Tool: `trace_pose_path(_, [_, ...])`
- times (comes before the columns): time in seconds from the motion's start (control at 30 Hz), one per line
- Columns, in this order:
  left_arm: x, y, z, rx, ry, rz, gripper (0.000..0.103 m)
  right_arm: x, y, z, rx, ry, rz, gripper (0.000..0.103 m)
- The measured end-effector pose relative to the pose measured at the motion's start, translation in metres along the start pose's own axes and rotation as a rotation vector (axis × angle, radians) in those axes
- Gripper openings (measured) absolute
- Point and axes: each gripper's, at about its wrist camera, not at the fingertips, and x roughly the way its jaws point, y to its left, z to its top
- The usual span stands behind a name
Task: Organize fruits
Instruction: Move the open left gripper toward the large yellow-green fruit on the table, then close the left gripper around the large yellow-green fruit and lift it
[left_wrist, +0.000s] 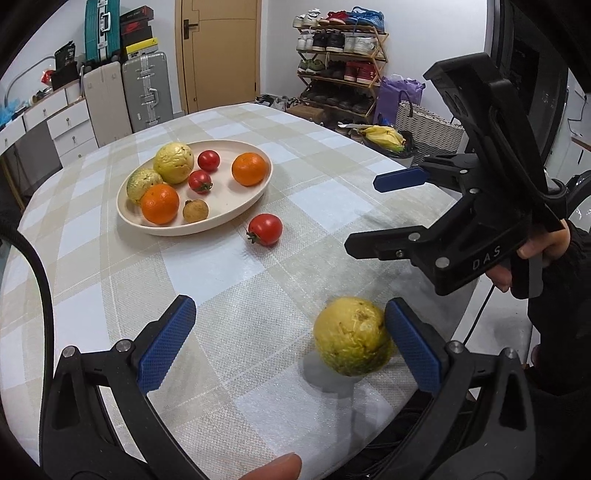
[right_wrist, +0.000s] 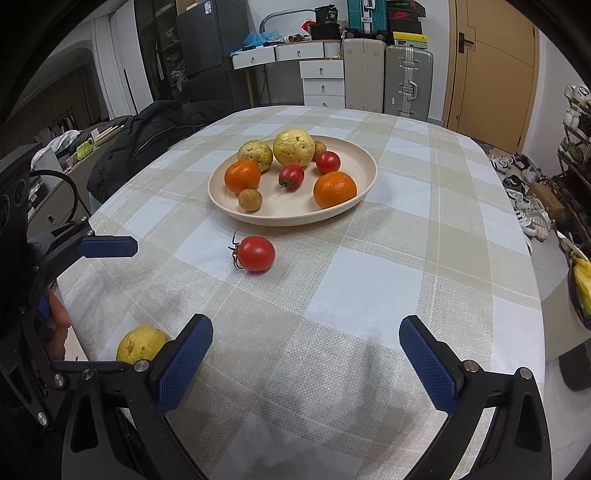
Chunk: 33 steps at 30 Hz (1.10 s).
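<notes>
On the checked tablecloth (right_wrist: 369, 258) (shoe rack (left_wrist: 340, 62) behind) — loose tomato (right_wrist: 255, 253).

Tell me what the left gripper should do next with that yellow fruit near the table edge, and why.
Probably shift the left gripper slightly right, then close. Its jaws are wide open, and the yellow fruit sits off-centre against the right pad, far from the left one. Centring first should keep it from rolling away before it goes to the plate.

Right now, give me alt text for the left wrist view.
Open left tongs bracket a yellow fruit that rests against the right pad on a checked tablecloth. Beyond lie a loose tomato and a plate of fruit; the right tongs hover open at right.
</notes>
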Motion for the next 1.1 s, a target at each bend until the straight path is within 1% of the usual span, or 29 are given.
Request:
trace_pose_path(0.1, [-0.001, 0.002, 0.001, -0.008, -0.003, -0.003, 0.102, 0.001, 0.000, 0.000, 0.003, 0.002, -0.003, 0.103])
trace_pose_path(0.2, [-0.001, 0.002, 0.001, -0.014, -0.001, -0.025, 0.102, 0.000, -0.001, 0.000, 0.005, 0.000, -0.003, 0.103])
trace_pose_path(0.33, [0.005, -0.001, -0.001, 0.004, 0.025, -0.011, 0.102, 0.001, -0.001, 0.000, 0.006, 0.000, -0.003, 0.103])
trace_pose_path(0.47, [0.015, -0.004, -0.006, 0.013, 0.062, -0.021, 0.101, 0.003, -0.002, 0.000, 0.008, 0.005, -0.003, 0.103])
trace_pose_path(0.5, [0.017, -0.005, -0.006, 0.015, 0.067, -0.020, 0.100, 0.003, -0.002, 0.000, 0.009, 0.006, -0.002, 0.103])
trace_pose_path(0.53, [0.020, -0.005, -0.007, 0.017, 0.072, -0.022, 0.094, 0.004, -0.002, 0.000, 0.009, 0.008, -0.003, 0.103])
trace_pose_path(0.57, [0.022, -0.006, -0.008, 0.017, 0.080, -0.029, 0.086, 0.004, -0.002, 0.000, 0.009, 0.009, -0.004, 0.103])
trace_pose_path(0.6, [0.024, -0.006, -0.009, 0.016, 0.091, -0.048, 0.083, 0.005, -0.001, 0.000, 0.009, 0.010, -0.005, 0.103])
trace_pose_path(0.67, [0.027, -0.007, -0.010, 0.009, 0.105, -0.086, 0.068, 0.005, -0.001, 0.000, 0.009, 0.011, -0.004, 0.103])
trace_pose_path(0.7, [0.029, -0.008, -0.011, 0.011, 0.110, -0.100, 0.065, 0.005, -0.002, 0.000, 0.010, 0.011, -0.004, 0.103])
trace_pose_path(0.77, [0.029, -0.011, -0.013, 0.028, 0.116, -0.121, 0.052, 0.005, -0.002, 0.000, 0.010, 0.010, -0.003, 0.103])
trace_pose_path(0.8, [0.029, -0.013, -0.013, 0.034, 0.114, -0.133, 0.049, 0.006, -0.002, 0.000, 0.011, 0.010, -0.003, 0.103])
trace_pose_path(0.93, [0.026, -0.016, -0.014, 0.053, 0.101, -0.122, 0.049, 0.008, -0.002, -0.001, 0.016, 0.012, -0.001, 0.103])
trace_pose_path(1.0, [0.023, -0.012, -0.014, 0.042, 0.090, -0.122, 0.049, 0.009, -0.002, -0.001, 0.016, 0.012, 0.000, 0.103])
trace_pose_path(1.1, [0.018, -0.004, -0.010, 0.016, 0.064, -0.101, 0.049, 0.010, -0.001, -0.001, 0.023, 0.009, 0.002, 0.103])
